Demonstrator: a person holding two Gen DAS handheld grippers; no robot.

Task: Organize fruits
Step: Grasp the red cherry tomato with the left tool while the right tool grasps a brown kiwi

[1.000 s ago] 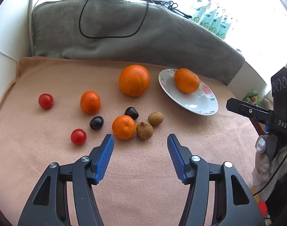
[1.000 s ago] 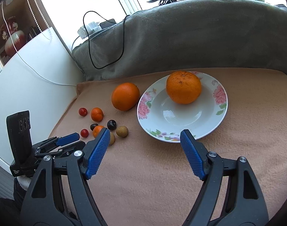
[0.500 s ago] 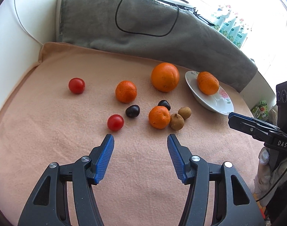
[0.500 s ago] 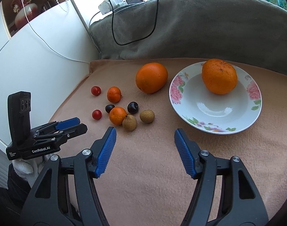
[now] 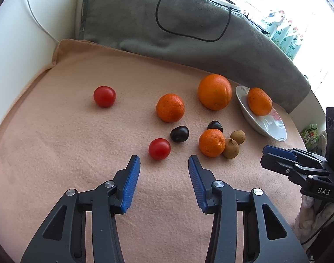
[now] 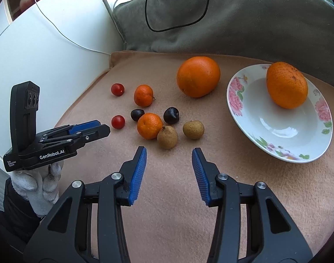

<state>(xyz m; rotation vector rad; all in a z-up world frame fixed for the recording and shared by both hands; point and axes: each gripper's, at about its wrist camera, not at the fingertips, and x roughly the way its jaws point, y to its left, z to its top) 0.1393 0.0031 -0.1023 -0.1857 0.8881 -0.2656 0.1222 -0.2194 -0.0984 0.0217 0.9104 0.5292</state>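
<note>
My left gripper (image 5: 164,161) is open and empty, just short of a cherry tomato (image 5: 159,148). My right gripper (image 6: 169,153) is open and empty, just short of two brown longans (image 6: 167,137). Loose on the tan cloth (image 6: 167,219) lie a large orange (image 6: 198,76), two mandarins (image 6: 149,125), two dark cherries (image 6: 171,115) and a second tomato (image 5: 104,96). A flowered plate (image 6: 265,118) at the right holds one orange (image 6: 286,84).
A grey blanket (image 5: 189,28) with a black cable (image 5: 189,32) is bunched along the far edge. A white wall (image 6: 46,54) borders the left side. The cloth's front part lies under both grippers.
Both grippers have swung left and moved closer to the small fruit. The right gripper's jaws have narrowed a little. No fruit has moved.
</note>
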